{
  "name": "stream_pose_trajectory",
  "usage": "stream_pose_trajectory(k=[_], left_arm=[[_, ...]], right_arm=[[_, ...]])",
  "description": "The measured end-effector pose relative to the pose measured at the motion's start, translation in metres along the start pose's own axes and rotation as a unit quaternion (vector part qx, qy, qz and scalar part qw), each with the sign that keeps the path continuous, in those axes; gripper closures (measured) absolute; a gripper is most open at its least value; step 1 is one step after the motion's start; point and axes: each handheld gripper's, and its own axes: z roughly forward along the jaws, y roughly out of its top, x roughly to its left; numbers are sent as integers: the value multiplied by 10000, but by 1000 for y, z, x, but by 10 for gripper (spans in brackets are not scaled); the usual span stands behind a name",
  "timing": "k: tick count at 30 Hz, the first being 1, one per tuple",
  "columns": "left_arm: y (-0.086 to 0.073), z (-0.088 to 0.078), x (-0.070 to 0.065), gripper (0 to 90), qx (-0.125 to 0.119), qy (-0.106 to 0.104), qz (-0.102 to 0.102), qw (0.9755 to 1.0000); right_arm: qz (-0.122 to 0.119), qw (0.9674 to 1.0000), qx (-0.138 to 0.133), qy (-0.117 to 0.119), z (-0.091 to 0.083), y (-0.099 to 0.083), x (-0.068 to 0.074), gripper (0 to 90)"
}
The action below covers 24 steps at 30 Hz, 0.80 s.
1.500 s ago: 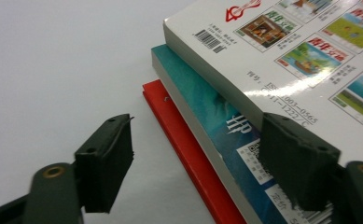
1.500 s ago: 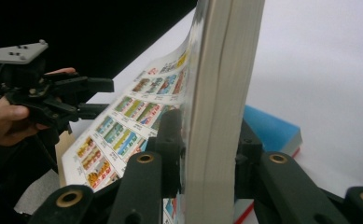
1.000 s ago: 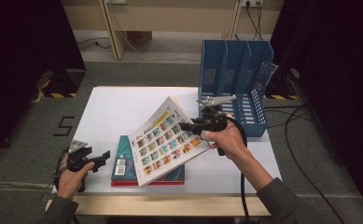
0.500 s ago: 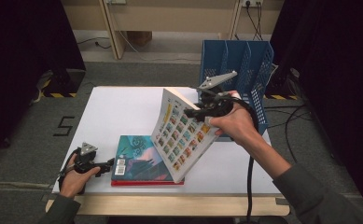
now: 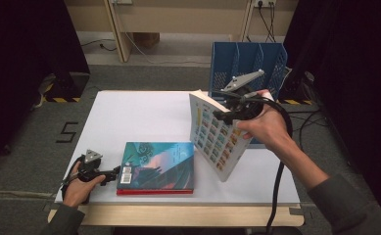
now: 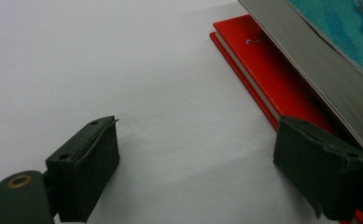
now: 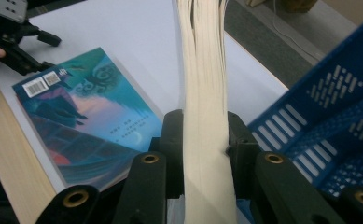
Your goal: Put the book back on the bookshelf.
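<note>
My right gripper (image 5: pixel 218 115) is shut on a paperback with a colourful grid cover (image 5: pixel 216 137), held nearly upright above the table's right side. Its cream page edges (image 7: pixel 202 70) stand pressed between the right gripper's (image 7: pixel 202 135) pads. A teal-covered book (image 5: pixel 157 164) lies flat on a red book (image 5: pixel 154 191) near the front edge. My left gripper (image 5: pixel 110 172) rests at the stack's left edge. The left gripper's (image 6: pixel 198 158) jaws have just been opening and stand wide, nothing between them, the red book (image 6: pixel 268 70) beside the right jaw.
A blue file rack (image 5: pixel 247 63) with upright slots stands at the table's back right corner, just behind the lifted paperback. The white table (image 5: pixel 139 117) stretches bare to the back left. Cables trail on the floor to the right.
My right gripper has raised the grid-cover paperback off the stack and tipped it from lying slanted to nearly upright. The left gripper's jaws have widened beside the stack.
</note>
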Motion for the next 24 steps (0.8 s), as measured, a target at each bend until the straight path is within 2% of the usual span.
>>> stream_pose_trajectory(k=[6, 17, 24], left_arm=[[0, 0, 0, 128, 3, -7, 2, 10000], [0, 0, 0, 127, 8, -8, 2, 10000], [0, 0, 0, 126, -6, -9, -1, 10000]], right_arm=[[215, 9997, 4, -72, -1, -13, -13, 737], [214, 9996, 160, -114, 5, -22, -18, 736], [167, 9990, 386, 117, 20, -28, -13, 731]])
